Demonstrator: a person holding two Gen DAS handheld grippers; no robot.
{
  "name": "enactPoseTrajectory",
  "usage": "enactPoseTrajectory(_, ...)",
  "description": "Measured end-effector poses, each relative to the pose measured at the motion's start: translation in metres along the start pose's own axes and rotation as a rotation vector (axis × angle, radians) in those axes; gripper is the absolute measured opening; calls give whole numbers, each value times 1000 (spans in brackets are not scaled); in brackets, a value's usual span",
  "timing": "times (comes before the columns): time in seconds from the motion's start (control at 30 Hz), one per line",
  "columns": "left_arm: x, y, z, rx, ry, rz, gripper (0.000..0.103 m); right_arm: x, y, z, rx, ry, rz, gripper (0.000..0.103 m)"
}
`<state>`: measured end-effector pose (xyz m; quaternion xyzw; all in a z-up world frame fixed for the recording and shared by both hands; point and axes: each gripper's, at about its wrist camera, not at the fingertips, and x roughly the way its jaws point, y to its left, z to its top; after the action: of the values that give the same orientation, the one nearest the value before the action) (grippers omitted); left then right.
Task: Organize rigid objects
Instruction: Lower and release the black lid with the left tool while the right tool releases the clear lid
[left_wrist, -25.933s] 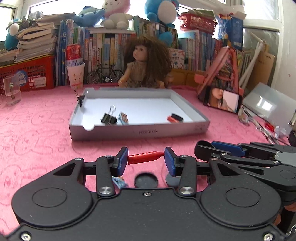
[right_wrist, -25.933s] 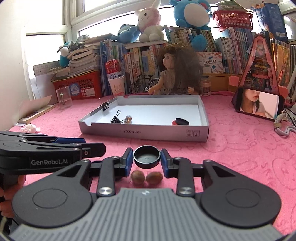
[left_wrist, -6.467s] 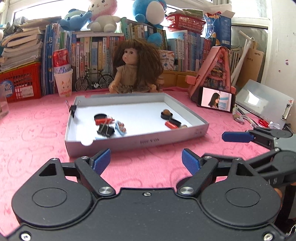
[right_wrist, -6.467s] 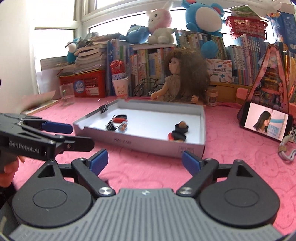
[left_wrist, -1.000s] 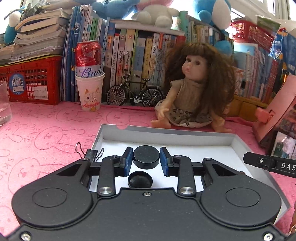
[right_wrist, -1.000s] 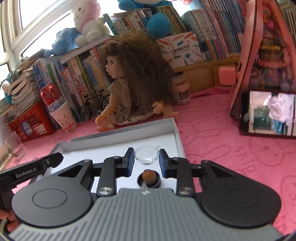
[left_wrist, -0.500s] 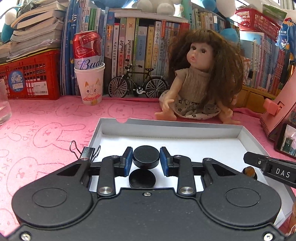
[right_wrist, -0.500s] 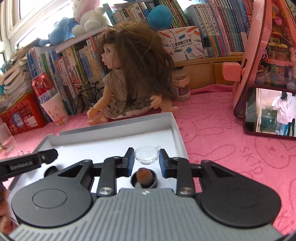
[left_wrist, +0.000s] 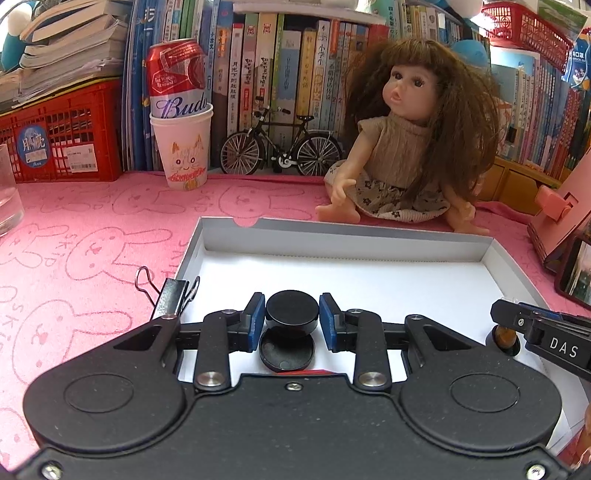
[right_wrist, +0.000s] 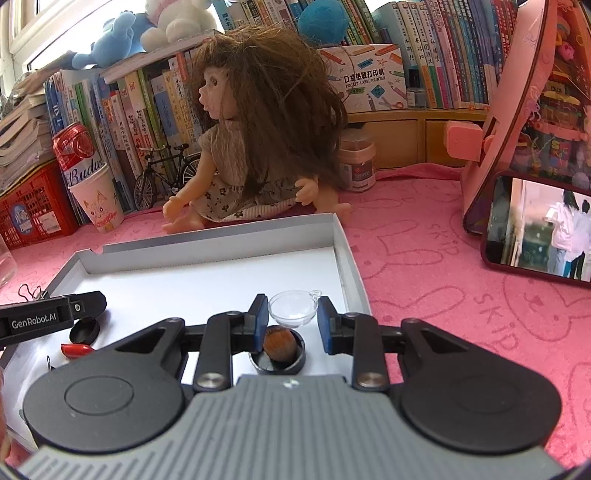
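Pinching a black round cap (left_wrist: 291, 310) between the blue pads of my left gripper (left_wrist: 291, 316), I hold it just above a second black cap (left_wrist: 287, 353) that lies open side up on the white floor of the shallow grey box (left_wrist: 343, 230). My left jaws stand narrowly apart, only as wide as the cap they press on. My right gripper (right_wrist: 291, 316) does the same with a small clear plastic dish (right_wrist: 293, 307), its pads pressed on either side of the rim, the dish's tiny loop poking out at the right. Below that dish, a brown nut-like ball (right_wrist: 280, 343) sits in another black cap (right_wrist: 277, 360) on the box floor, close to the box's right wall.

Further left in the right wrist view, a red capsule-shaped piece (right_wrist: 76, 349) lies on the box floor near a black cap (right_wrist: 85, 329), beside the tip of my left gripper. A black binder clip (left_wrist: 170, 295) is clamped on the box's left wall.

Beyond the box, on the pink bunny-print cloth (left_wrist: 92, 236), sits a brown-haired doll (left_wrist: 402, 147), with a model bicycle (left_wrist: 280, 149), a paper cup holding a red can (left_wrist: 181, 147) and a row of books (left_wrist: 280, 66) behind. A phone (right_wrist: 535, 229) leans against a pink stand on the right.
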<state>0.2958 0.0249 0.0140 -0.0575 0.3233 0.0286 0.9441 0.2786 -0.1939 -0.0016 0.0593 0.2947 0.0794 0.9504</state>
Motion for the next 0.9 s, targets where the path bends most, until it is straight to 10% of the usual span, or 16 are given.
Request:
enactPoseTrajectory(0.47,1,2,0,-12,23,-1,43,-1,-2,-1,20,-6,20,42)
enactPoseTrajectory(0.7,-11,-1,-3,17,-28,-20,78,-12,0,-1,4,-35,27,72)
enactPoseTrajectory(0.9,-31,-10,-7,85,-78,-29,85,-32,2,2,-7,-85,25,89)
